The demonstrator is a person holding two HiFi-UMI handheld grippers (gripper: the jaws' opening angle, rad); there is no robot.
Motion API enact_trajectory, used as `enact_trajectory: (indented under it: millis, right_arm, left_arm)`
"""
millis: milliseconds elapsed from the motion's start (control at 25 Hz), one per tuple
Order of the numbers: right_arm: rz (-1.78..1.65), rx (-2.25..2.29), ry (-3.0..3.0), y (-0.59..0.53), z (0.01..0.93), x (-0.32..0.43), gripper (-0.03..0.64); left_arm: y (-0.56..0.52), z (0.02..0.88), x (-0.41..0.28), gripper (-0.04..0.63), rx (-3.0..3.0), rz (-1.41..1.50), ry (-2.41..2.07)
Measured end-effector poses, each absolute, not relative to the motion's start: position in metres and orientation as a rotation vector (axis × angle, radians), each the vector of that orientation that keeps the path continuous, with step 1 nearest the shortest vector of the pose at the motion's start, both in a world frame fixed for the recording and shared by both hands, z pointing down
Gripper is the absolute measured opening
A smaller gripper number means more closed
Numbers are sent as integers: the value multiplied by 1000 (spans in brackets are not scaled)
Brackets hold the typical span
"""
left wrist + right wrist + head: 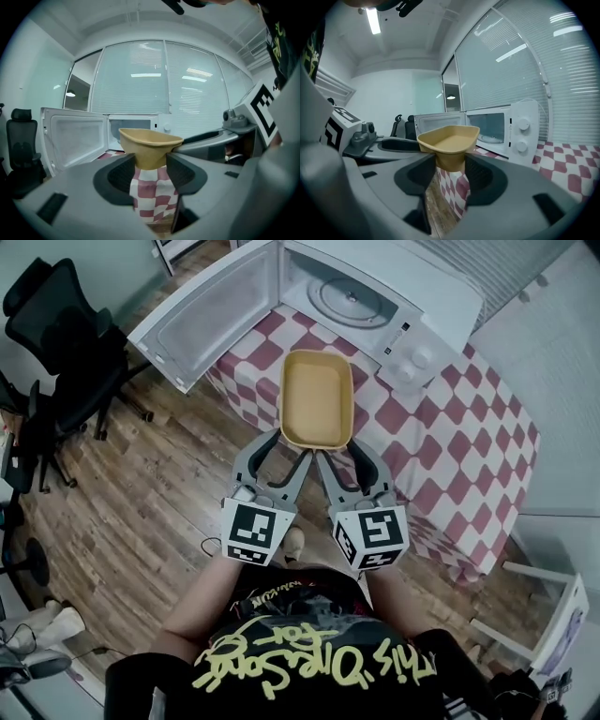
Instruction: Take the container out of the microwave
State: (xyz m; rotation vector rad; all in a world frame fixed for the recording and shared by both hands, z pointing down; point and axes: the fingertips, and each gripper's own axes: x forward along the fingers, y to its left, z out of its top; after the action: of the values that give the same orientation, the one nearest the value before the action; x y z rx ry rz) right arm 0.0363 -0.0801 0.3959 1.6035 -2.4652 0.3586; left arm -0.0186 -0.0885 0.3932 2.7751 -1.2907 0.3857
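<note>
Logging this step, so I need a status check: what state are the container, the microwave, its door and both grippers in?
container: empty, upright, out of the microwave, held up in front of it.
microwave: cavity empty, glass turntable in place.
microwave door: swung wide open.
left gripper: shut on the container's near end.
right gripper: shut on the container's near end.

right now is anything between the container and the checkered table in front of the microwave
Nothing visible. The left gripper and right gripper hold the container outside the microwave; the checkered table by it is bare, the door swung aside.
</note>
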Motion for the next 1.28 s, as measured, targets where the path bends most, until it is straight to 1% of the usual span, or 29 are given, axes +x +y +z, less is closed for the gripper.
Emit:
enact_trajectory:
  millis: [480,800,1280]
  right_arm:
    - [359,1562,-2499,-68,395,30,198]
    - [325,1577,-2494,-51,382,25,196]
    - [300,1652,-2471,18,368,-8,193]
  left_arm:
    - [-74,392,-25,212,2751,350,-1331]
    - [-58,380,-31,212,2773,272,-1327]
    - [8,364,-64,212,2836,255,-1279]
